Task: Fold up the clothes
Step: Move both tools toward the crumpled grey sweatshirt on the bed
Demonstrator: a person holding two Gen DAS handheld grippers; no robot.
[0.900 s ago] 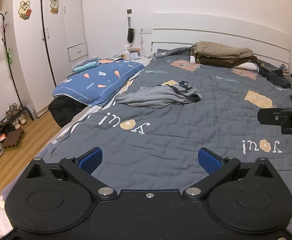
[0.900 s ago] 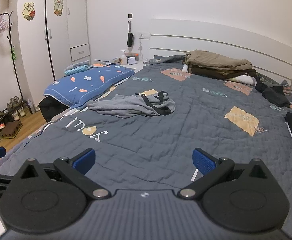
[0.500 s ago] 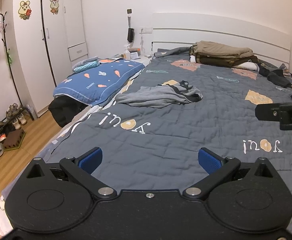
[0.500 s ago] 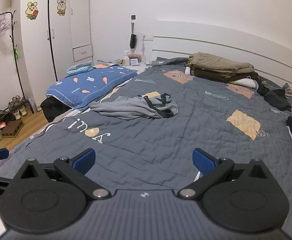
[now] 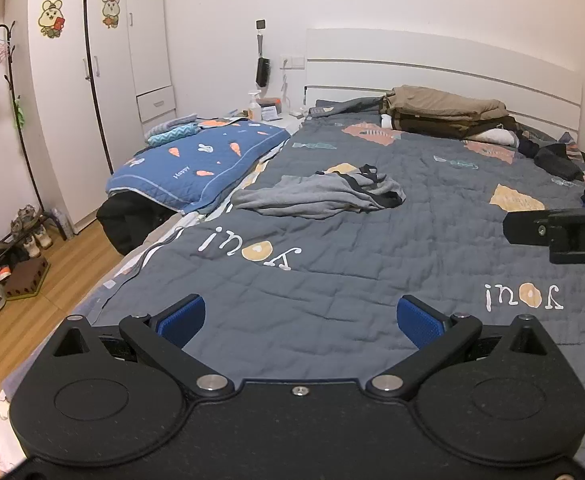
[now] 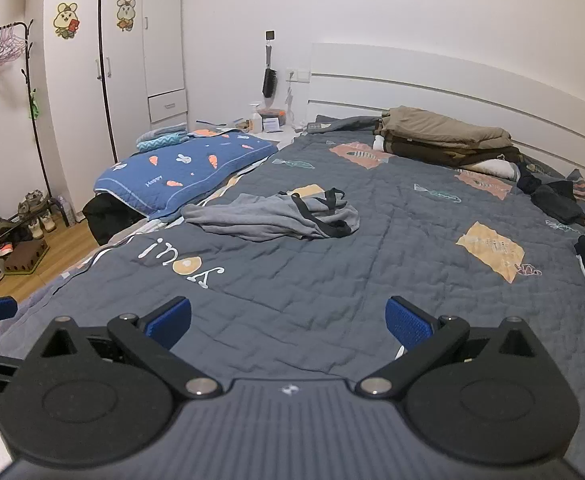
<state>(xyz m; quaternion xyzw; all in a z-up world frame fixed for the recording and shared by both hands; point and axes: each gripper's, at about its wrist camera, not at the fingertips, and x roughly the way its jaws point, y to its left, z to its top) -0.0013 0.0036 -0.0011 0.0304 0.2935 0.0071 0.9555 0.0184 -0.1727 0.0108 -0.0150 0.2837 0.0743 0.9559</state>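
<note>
Both the left gripper [image 5: 300, 316] and right gripper [image 6: 288, 316] hover with jaws released, empty, above the bed quilt [image 6: 332, 280]; a crumpled grey garment [image 6: 272, 216] lies well ahead.

Right tongs [image 6: 288, 320] spread wide, grey garment [image 6: 272, 216] crumpled ahead

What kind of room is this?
A bedroom, most likely: there's a big bed with a white headboard, a tall wardrobe, and a crumpled grey garment lying on the quilt.
</note>
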